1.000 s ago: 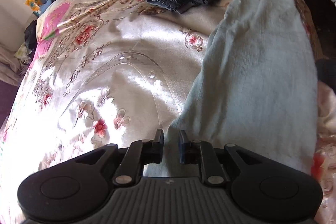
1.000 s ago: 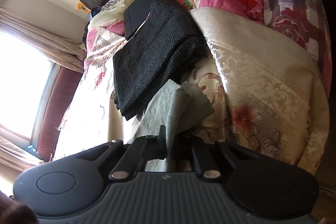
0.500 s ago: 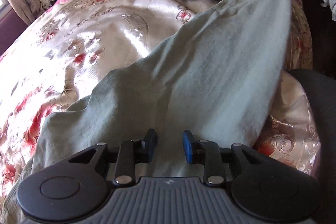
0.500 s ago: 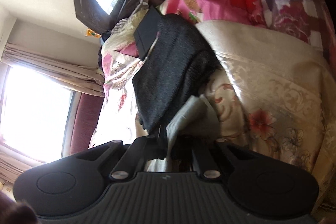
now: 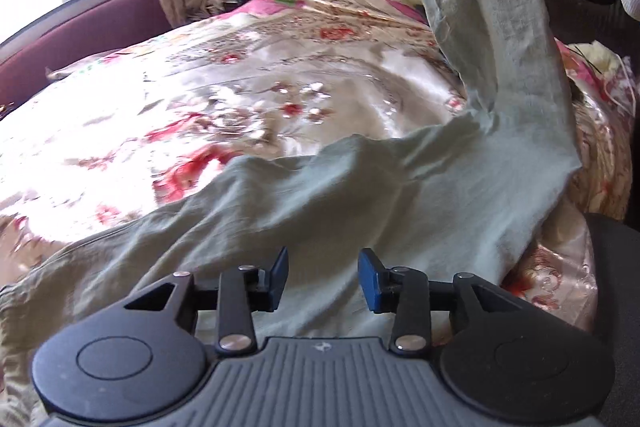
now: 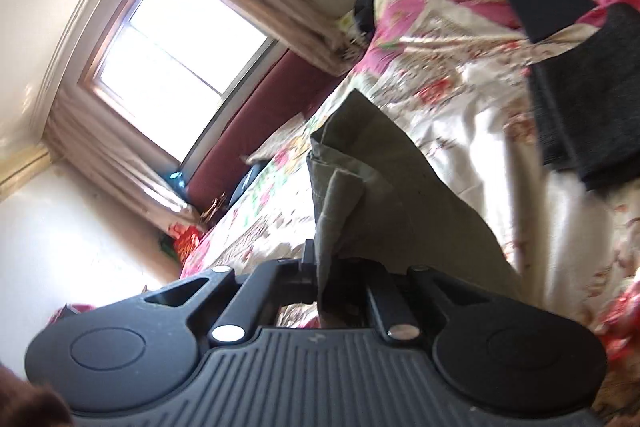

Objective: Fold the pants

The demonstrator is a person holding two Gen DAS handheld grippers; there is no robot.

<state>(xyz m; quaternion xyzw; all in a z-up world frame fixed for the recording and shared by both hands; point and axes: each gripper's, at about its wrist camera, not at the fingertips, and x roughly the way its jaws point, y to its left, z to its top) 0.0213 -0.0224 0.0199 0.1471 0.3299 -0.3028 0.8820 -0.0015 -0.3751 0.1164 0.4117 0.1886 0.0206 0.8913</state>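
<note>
The soft, limp pants (image 5: pixel 400 195) were pinched at one end by the right gripper (image 6: pixel 320 267), draped below it. The left gripper (image 5: pixel 322 277), jaws just opened and gripping nothing, was held just above the cloth; a hem edge was judged the best hold.

A bed (image 5: pixel 224 99) under a shiny floral cover carries everything. Pale green pants (image 5: pixel 360 195) sprawl along its near edge, one end lifted off the cover. Toward the headboard corner lie a folded dark garment (image 6: pixel 592 99) and a flat black item (image 6: pixel 548 3).
</note>
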